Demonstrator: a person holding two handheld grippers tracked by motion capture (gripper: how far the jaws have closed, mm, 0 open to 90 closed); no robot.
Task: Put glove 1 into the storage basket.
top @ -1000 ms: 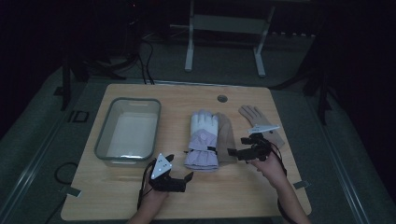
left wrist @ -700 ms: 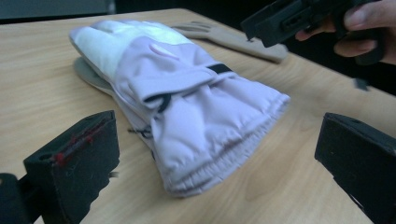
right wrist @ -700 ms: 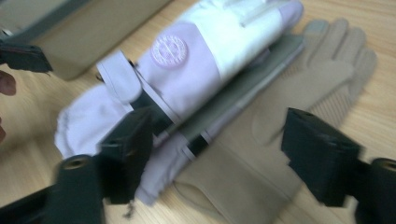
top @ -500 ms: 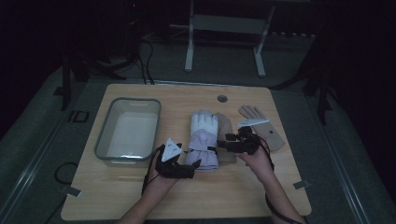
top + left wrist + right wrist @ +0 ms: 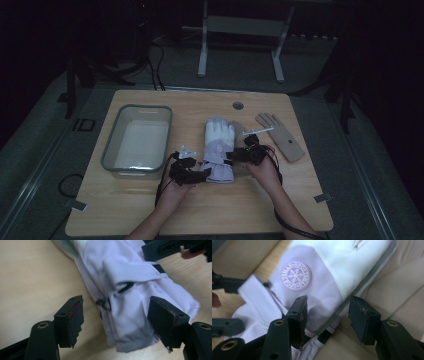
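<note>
**Two grippers at the cuff of a snow glove**

Dark floor and the legs of a white stand lie behind a light wooden table (image 5: 150, 210). On the table, at its left, sits a clear tub (image 5: 111, 152) with a grey rim. In the middle lies a white and pale purple glove (image 5: 218, 150), flat, with its fingers pointing away from the person and its cuff toward them. A tan glove (image 5: 282, 138) lies to the right of it, well apart, with a small white stick (image 5: 258, 131) across its fingers. More tan cloth shows under the right edge of the purple glove.

The left gripper (image 5: 115, 322) is at the cuff end of the purple glove, coming in from the left side. Its jaws have just been closing. They stand part way apart, with the corner of the cuff between them. One jaw is at the cloth and the other has a gap of bare table beside it, so they do not pinch yet.

The right gripper (image 5: 328, 320) is at the right edge of the same glove, near the round snowflake badge (image 5: 295, 275). Its jaws have just been closing too. They stand part way apart over the glove's edge. One jaw lies on the purple cloth and the other is over the tan cloth. Nothing is squeezed yet.
</note>
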